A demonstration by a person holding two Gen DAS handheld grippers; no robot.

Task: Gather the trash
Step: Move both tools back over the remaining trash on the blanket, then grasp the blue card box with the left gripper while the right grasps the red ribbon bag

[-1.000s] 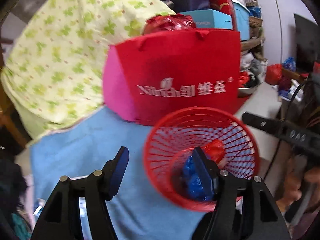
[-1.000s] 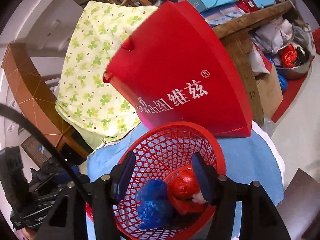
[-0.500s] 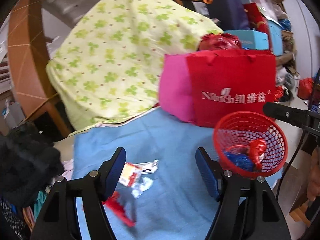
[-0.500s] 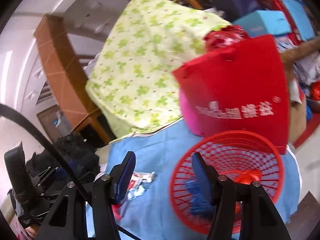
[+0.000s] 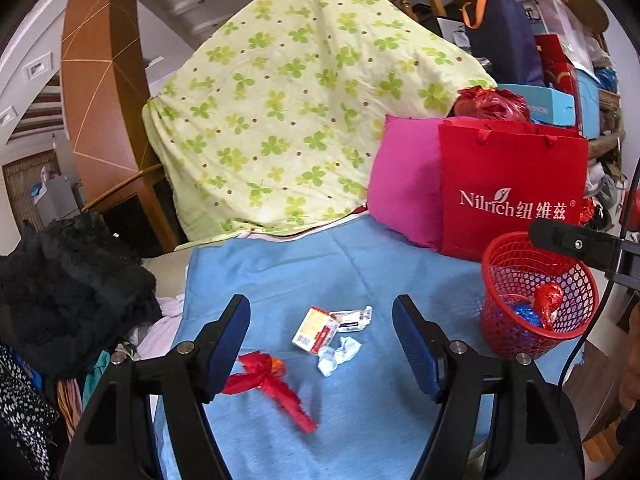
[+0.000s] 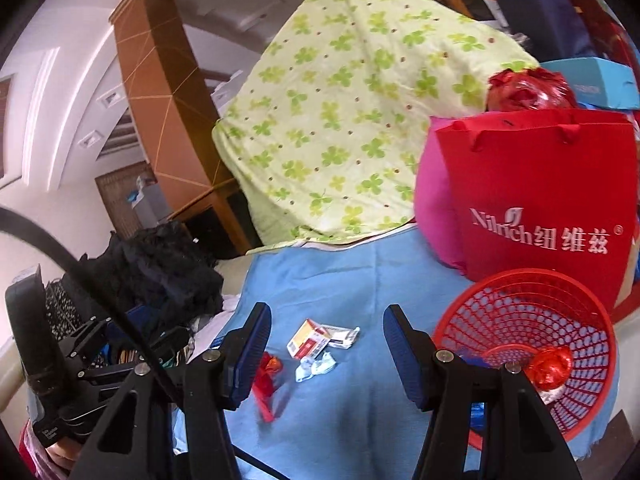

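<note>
Landmark: blue cloth point(image 5: 360, 420) covering the table.

Far left, off the cloth's left edge: dark clothes pile point(image 5: 68, 280). The left gripper's body point(image 6: 60, 380) shows there in the right wrist view.

Left part of cloth: red wrapper point(image 5: 268, 384), long and thin, its long axis running from a knotted end at upper left to a tail pointing lower right toward the near edge. It lies just beside the left finger of the left gripper point(image 5: 320, 344); no contact visible.

Cloth centre: small box point(image 5: 314, 328), flat, long axis tilted up-right, touching a white label strip point(image 5: 354, 316) on its right. Crumpled white paper point(image 5: 338, 354) just below the box.

Left gripper jaws have just been opening; wide apart, nothing pinched, trash lying on the cloth between them in view. Right gripper point(image 6: 326, 344) jaws parted, empty, the same trash framed between them.

Bare cloth is open in front of the trash and between it and the basket.

Right edge of cloth: red mesh basket point(image 5: 536, 300), upright, mouth up, holding a red wad point(image 5: 548, 300) and a blue wad point(image 5: 524, 314).

Back edge: green-print blanket point(image 5: 300, 100), pink cushion point(image 5: 404, 184), red bag point(image 5: 516, 192) standing just behind the basket.
</note>
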